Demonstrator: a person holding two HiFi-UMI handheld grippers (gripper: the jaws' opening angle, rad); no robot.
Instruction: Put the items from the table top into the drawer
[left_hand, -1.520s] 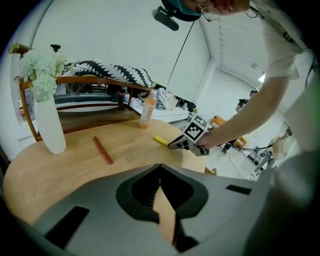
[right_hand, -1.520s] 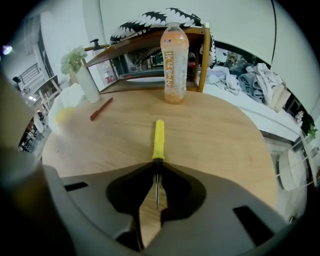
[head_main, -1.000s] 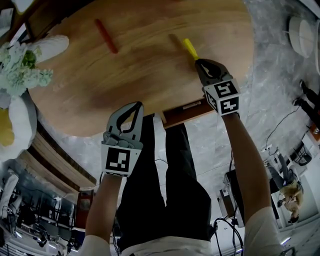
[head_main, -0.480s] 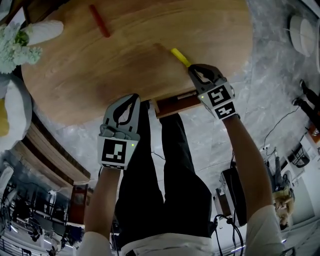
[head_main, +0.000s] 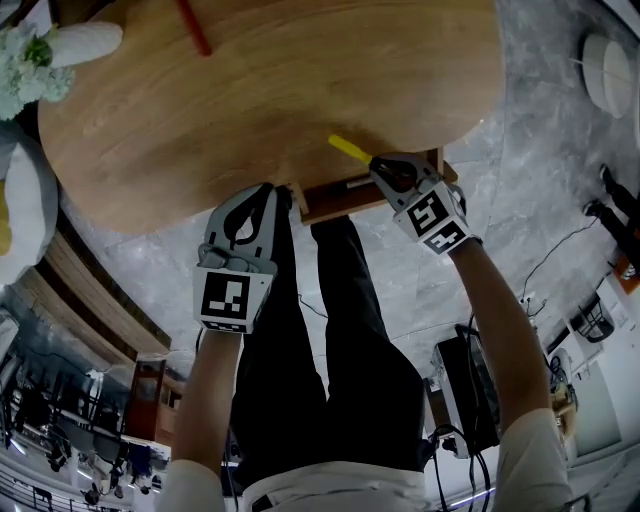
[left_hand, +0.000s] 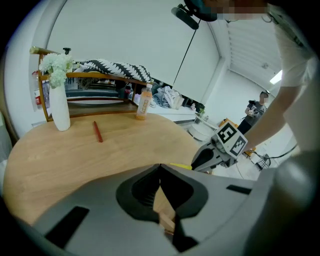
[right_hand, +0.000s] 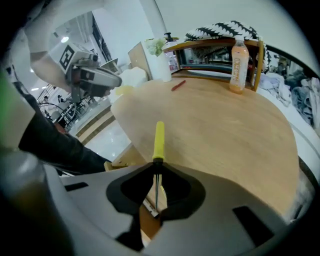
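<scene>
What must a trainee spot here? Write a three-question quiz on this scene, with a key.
1. True or false: the red pen lies on the tabletop, outside the drawer.
2. The right gripper holds: A) an orange bottle, B) the yellow pen, C) a white vase.
3. Fill in: the left gripper's jaws are ____.
Key: 1 true; 2 B; 3 shut.
</scene>
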